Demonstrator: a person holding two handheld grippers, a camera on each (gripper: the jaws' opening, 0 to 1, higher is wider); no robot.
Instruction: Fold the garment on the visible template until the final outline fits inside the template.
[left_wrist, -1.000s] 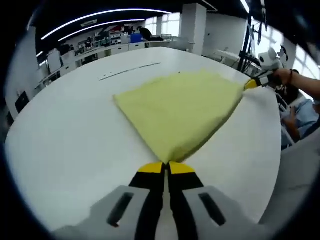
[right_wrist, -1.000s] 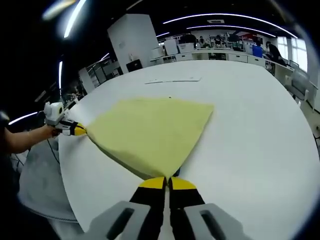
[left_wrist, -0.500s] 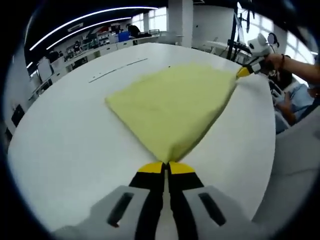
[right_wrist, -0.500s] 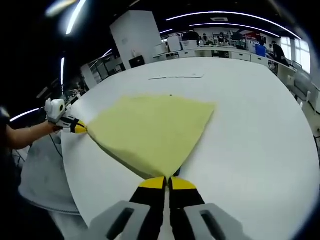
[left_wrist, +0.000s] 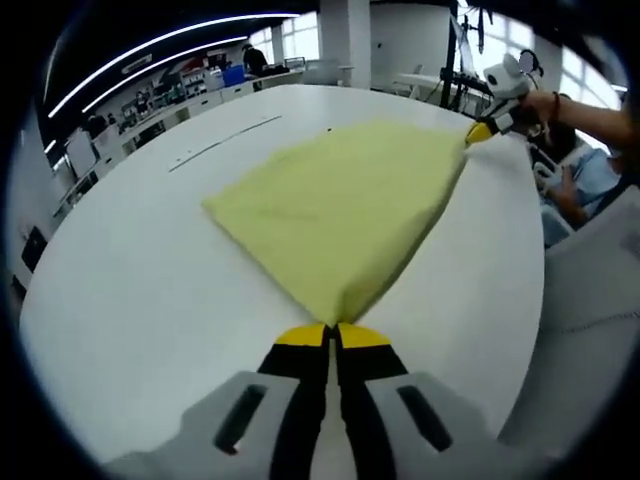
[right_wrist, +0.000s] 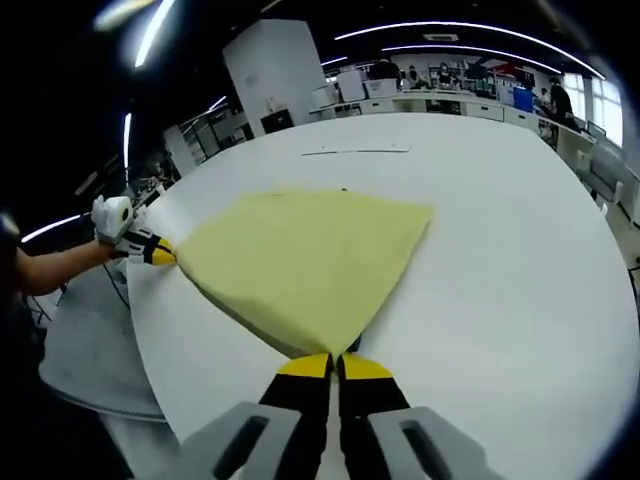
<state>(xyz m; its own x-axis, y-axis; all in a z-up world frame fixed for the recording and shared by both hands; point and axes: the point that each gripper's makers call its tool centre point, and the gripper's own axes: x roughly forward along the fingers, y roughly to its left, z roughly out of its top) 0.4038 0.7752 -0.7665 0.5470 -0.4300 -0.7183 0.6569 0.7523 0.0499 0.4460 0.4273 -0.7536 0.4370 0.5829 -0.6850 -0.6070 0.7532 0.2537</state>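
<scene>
Garment (left_wrist: 340, 205): pale yellow cloth, already doubled into a flat four-cornered shape, lying on the white bench (left_wrist: 130, 290) with two near corners lifted slightly. Judged light, soft and limp; likely to sag and drift between grips unless kept taut. Best taken at corners, as it was here, both layers pinched together.

Left hand-held gripper (left_wrist: 333, 335): jaws closed on one near corner. Right hand-held gripper (right_wrist: 333, 365): jaws closed on the neighbouring corner. Each appeared in the other's view at the cloth's far tip, carried by a person's hand (right_wrist: 112, 222).

Edges: folded edge between the grips looked thick and rounded; the far edges lay flat and straight.

Template: a thin dark line (right_wrist: 355, 152) on the bench beyond the cloth, its full outline not discernible.

Room: wide bare bench beyond and to one side; the bench edge (right_wrist: 150, 370) lay near both grips, limiting backward pull.
</scene>
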